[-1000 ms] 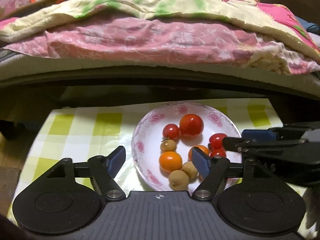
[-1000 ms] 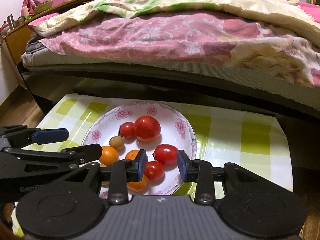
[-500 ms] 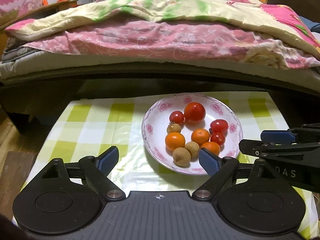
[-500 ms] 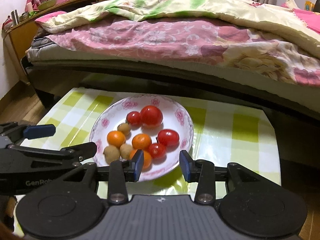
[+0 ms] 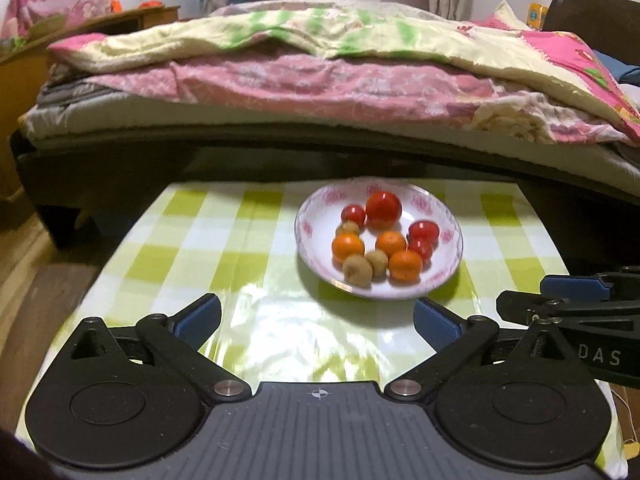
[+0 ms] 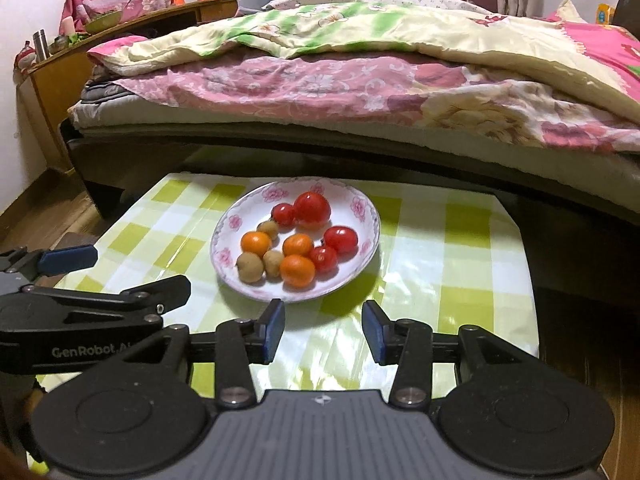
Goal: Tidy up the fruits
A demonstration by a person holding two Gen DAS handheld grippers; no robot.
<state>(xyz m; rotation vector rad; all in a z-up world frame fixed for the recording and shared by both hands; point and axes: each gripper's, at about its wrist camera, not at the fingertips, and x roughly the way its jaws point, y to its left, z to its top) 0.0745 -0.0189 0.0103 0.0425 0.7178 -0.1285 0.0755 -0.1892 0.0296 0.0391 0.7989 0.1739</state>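
Observation:
A white floral plate [image 5: 312,258] [image 6: 368,206] sits on a green-checked table. It holds several red tomatoes [image 5: 383,209] [image 6: 312,209], three oranges [image 5: 347,247] [image 6: 297,270] and three small brown fruits [image 5: 357,271] [image 6: 250,267]. My left gripper [image 5: 316,320] is wide open and empty, hovering short of the plate's near rim. My right gripper [image 6: 323,330] is open and empty, also just short of the plate. Each gripper shows in the other's view, the right one [image 5: 560,300] and the left one [image 6: 116,280].
The green-checked tablecloth [image 5: 208,240] [image 6: 448,248] covers a low table. A bed with a pink and cream quilt [image 5: 320,76] [image 6: 360,80] runs close behind the table's far edge. A wooden desk [image 6: 100,52] stands at the far left.
Both grippers have pulled back and up from the plate, which now sits farther away. The left jaws have opened wider; the right jaws are slightly wider too. The fruits have not moved.

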